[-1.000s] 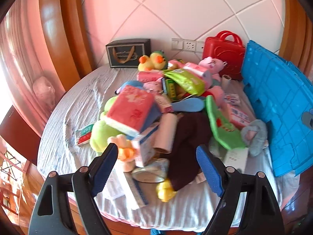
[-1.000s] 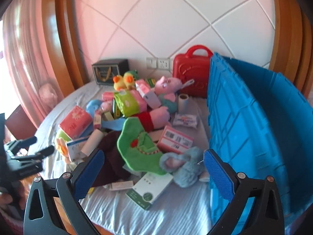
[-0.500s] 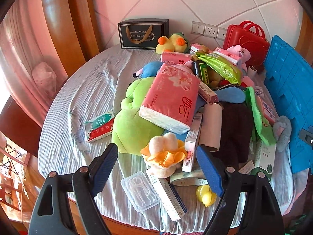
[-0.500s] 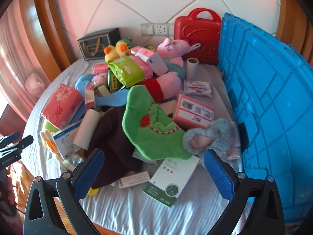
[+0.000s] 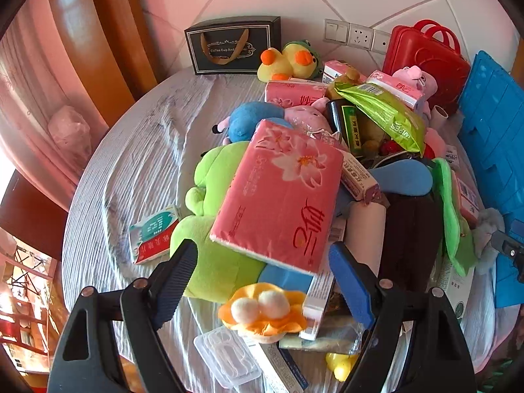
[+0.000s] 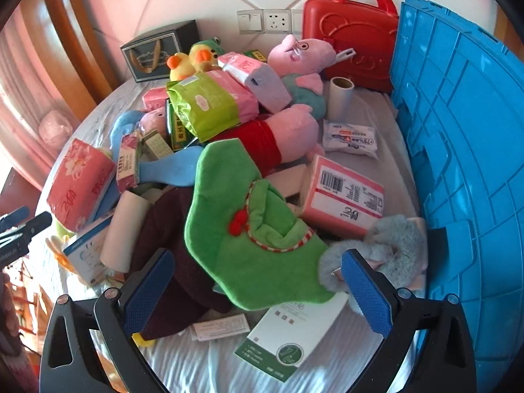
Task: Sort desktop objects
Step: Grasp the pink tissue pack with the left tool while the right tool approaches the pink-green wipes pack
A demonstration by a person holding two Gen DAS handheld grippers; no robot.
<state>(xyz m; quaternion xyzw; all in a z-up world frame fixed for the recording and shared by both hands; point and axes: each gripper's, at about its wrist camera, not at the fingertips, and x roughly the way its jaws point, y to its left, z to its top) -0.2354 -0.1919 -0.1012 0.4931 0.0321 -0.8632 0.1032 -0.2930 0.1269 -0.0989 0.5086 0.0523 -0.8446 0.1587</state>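
Both grippers, left [image 5: 263, 258] and right [image 6: 257, 270], descended, fingers apart, over clutter.

A big pink tissue pack [image 5: 281, 193] lay on the green plush toy [image 5: 213, 245] and hid most of it. The yellow toy [image 5: 340, 363] at 5 o'clock was half hidden under other things, so its shape was unclear. The blue crate [image 6: 465, 150] at 3 o'clock ran off the picture's edge. A dark brown cloth [image 6: 170, 249] went under the green stocking [image 6: 249, 242]. The print on the white box [image 6: 294, 337] was too small to read.
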